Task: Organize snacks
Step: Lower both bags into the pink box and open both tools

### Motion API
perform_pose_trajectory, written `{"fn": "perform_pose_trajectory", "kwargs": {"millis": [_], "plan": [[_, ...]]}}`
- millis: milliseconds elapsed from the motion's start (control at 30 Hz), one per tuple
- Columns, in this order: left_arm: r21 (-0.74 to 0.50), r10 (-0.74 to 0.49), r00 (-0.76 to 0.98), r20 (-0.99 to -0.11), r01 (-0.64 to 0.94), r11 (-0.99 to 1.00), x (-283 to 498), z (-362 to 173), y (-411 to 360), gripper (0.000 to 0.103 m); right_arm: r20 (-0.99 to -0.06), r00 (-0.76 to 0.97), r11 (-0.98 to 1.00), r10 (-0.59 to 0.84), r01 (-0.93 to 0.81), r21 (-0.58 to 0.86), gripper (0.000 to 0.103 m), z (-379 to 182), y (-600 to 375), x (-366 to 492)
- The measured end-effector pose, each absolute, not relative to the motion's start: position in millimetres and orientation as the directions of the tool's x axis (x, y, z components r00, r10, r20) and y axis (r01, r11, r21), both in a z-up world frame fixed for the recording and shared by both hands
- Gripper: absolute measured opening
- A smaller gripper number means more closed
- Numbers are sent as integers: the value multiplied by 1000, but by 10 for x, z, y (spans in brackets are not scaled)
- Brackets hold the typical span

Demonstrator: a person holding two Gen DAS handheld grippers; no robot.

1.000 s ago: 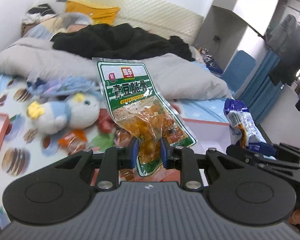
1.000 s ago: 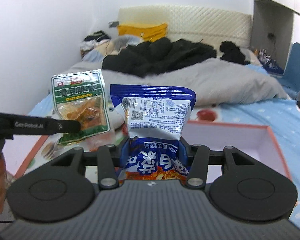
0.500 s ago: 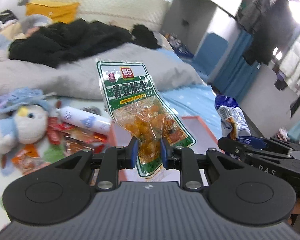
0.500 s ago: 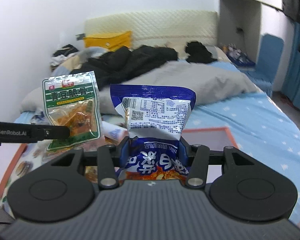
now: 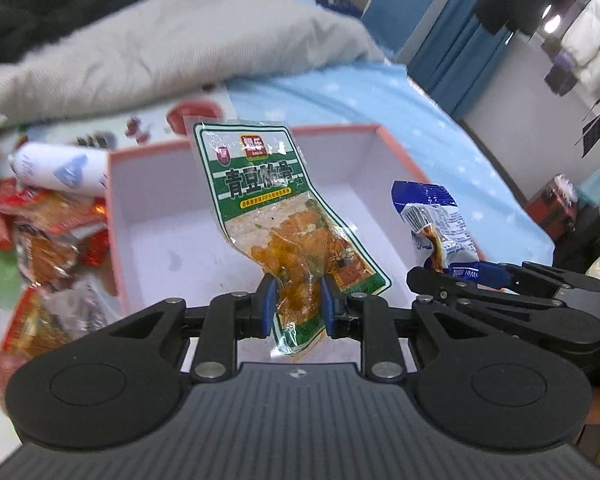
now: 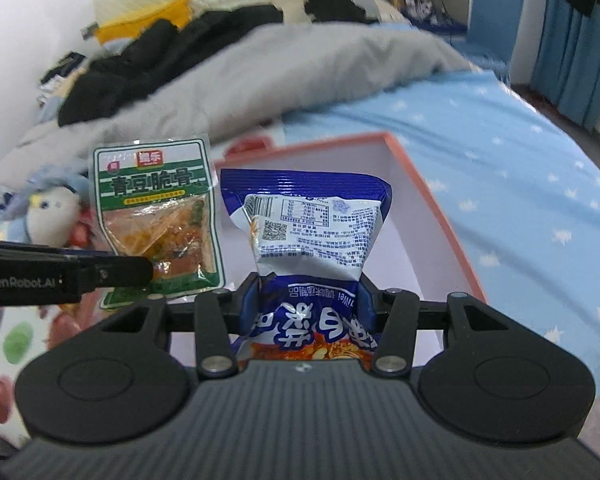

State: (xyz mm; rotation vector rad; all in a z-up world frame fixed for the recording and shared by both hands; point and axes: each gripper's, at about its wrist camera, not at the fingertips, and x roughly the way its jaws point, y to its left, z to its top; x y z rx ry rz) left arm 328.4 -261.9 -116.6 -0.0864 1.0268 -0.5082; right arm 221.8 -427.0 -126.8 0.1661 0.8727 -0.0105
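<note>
Green snack pouch (image 5: 276, 216) pinched in left jaws, blue packet (image 6: 308, 232) in right, seemingly above the box (image 5: 392, 148).

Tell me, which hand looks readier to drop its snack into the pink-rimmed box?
Probably the left. The left gripper holds the green packet right over the box's bare white floor. The right gripper grips the blue bag nearer the box's right wall, so it is slightly less central.

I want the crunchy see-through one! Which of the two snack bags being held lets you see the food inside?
The green packet in the left gripper: its lower half is clear, showing orange pieces. The blue bag in the right gripper is fully printed, hiding its contents.
</note>
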Motion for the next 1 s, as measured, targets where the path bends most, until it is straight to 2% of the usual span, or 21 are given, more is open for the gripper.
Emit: {"fn": "perform_pose_trajectory", "kwargs": {"millis": [267, 300, 367, 400, 433, 567, 1000], "plan": [[-290, -417, 345, -841, 363, 886, 3537, -1620, -2767, 28, -809, 584, 983, 67, 101, 154, 52, -1643, -4379, 2420], [-286, -414, 346, -842, 365, 886, 3560, -1629, -2772, 30, -813, 578, 981, 69, 109, 160, 52, -1668, -4401, 2439], [-289, -412, 340, -845, 357, 888, 3609, -1676, -2780, 47, -824, 563, 979, 59, 130, 159, 55, -1719, -4419, 2464], [-291, -405, 334, -851, 341, 894, 3626, -1694, -2763, 67, -831, 554, 978, 49, 142, 152, 56, -1741, -4426, 2492], [-293, -402, 346, -848, 325, 899, 3617, -1673, -2737, 70, -834, 550, 978, 45, 147, 149, 59, -1754, -4440, 2497], [-311, -426, 365, -828, 333, 890, 3612, -1599, -2683, 70, -831, 554, 973, 43, 165, 160, 72, -1718, -4473, 2447], [-294, -456, 510, -729, 369, 882, 3103, -704, -2332, 70, -729, 684, 968, 30, 162, 192, 72, -1052, -4323, 2033]]}}
